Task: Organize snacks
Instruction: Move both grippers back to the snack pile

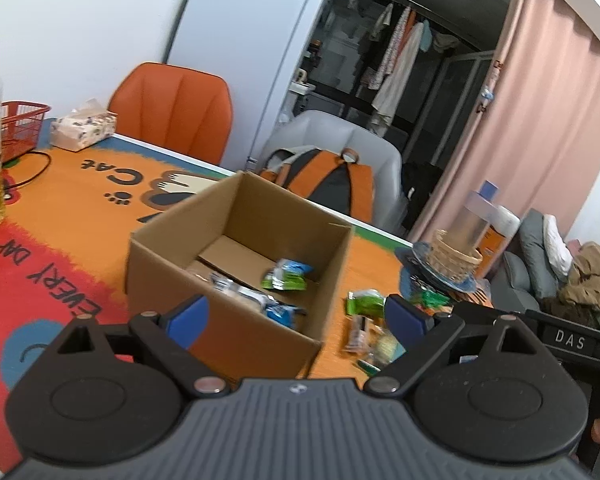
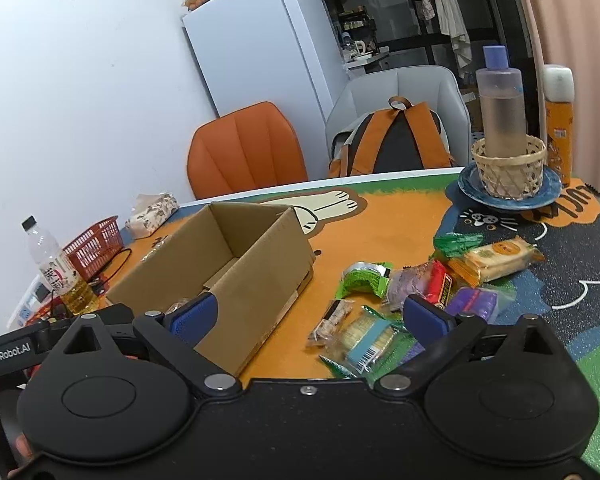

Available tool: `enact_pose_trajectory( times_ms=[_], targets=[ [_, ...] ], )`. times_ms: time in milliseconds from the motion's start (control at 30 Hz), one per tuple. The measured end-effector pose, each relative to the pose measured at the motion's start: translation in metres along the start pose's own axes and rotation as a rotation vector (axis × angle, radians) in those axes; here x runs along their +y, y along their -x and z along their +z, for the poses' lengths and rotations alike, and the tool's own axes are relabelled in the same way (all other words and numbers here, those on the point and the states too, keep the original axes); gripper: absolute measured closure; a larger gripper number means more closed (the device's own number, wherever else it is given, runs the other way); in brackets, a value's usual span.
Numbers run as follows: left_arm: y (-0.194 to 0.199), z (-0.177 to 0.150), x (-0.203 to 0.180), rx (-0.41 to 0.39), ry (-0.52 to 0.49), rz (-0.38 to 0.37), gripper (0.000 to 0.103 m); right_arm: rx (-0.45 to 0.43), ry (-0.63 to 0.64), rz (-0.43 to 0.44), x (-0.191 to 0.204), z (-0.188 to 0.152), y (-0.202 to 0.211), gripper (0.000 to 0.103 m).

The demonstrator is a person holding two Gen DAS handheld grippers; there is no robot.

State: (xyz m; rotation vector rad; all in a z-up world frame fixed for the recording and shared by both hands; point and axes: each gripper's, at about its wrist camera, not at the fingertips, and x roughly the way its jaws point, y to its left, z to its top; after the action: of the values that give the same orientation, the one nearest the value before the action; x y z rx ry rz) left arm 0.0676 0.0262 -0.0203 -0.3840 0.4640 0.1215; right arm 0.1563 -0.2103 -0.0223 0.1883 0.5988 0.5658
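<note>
An open cardboard box (image 1: 236, 264) stands on the colourful table mat; it also shows in the right wrist view (image 2: 220, 264). Inside lie a green snack packet (image 1: 287, 275) and blue-white packets (image 1: 256, 300). My left gripper (image 1: 296, 316) is open and empty, above the box's near wall. A pile of loose snacks (image 2: 420, 292) lies right of the box, including a green packet (image 2: 366, 278), a yellow cracker pack (image 2: 496, 258), a purple packet (image 2: 476, 300) and a blue-striped cracker pack (image 2: 366, 340). My right gripper (image 2: 312, 316) is open and empty, over the near snacks.
A blue plate with a woven basket and clear bottle (image 2: 504, 160) stands at the far right. An oil bottle (image 2: 62, 272), red basket (image 2: 94, 246) and tissue pack (image 2: 152, 214) sit left. Orange chair (image 2: 244, 152) and grey chair with backpack (image 2: 396, 140) stand behind the table.
</note>
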Motion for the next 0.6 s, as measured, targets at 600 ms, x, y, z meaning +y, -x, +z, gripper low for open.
enact_pose_trajectory(
  times_ms=[600],
  targets=[
    [-0.016, -0.020, -0.050, 0.011, -0.083, -0.087, 0.015, 0.021, -0.056, -0.095, -0.041, -0.017, 0.002, 0.012]
  ],
)
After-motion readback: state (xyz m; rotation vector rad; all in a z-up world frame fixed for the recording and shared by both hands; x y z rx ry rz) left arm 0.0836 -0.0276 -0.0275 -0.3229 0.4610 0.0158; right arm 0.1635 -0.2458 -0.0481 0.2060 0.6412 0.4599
